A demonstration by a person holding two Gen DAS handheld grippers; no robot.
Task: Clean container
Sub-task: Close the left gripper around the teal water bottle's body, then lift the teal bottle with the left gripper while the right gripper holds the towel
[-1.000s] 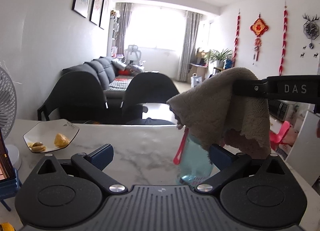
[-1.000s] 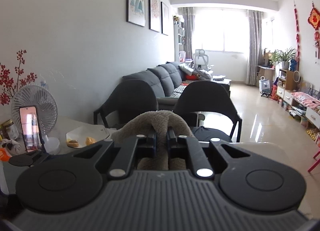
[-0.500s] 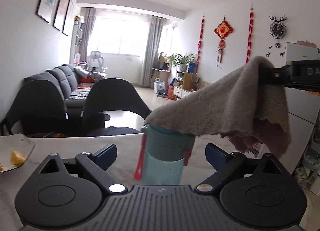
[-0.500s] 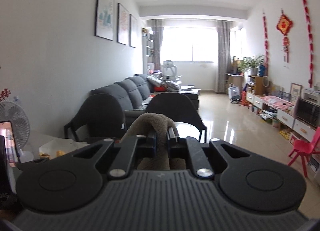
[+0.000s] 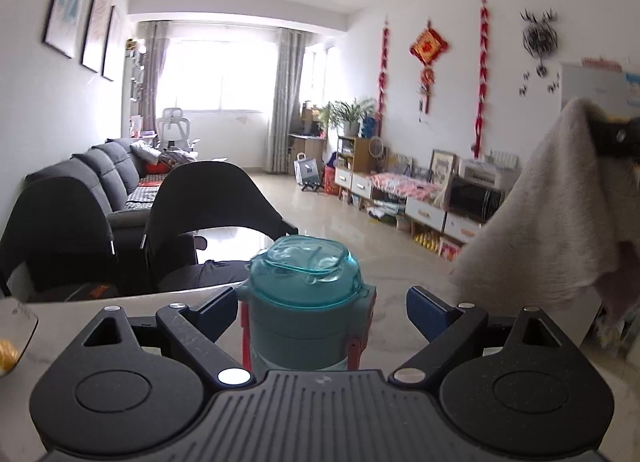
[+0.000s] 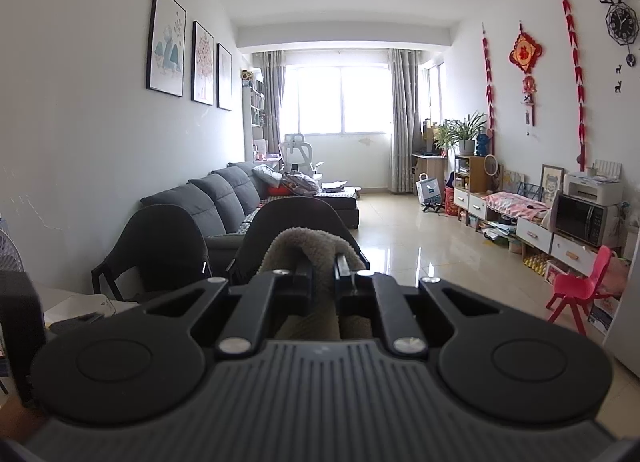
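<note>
Left gripper (image 5: 316, 304): matte black body filling the lower frame, ribbed centre panel, two round discs with recessed circles at lower left and right. Triangular cut-outs in the linkage arms. Silver screws at the pivots. Fingers (image 5: 426, 312) carry dark blue pads.

Right gripper (image 6: 324, 282): same black ribbed body, discs and silver screws; slotted cut-outs in the arms; black fingers (image 6: 303, 282).

Left tool (image 5: 316, 308) spread wide; right tool (image 6: 323, 276) clamped.
</note>
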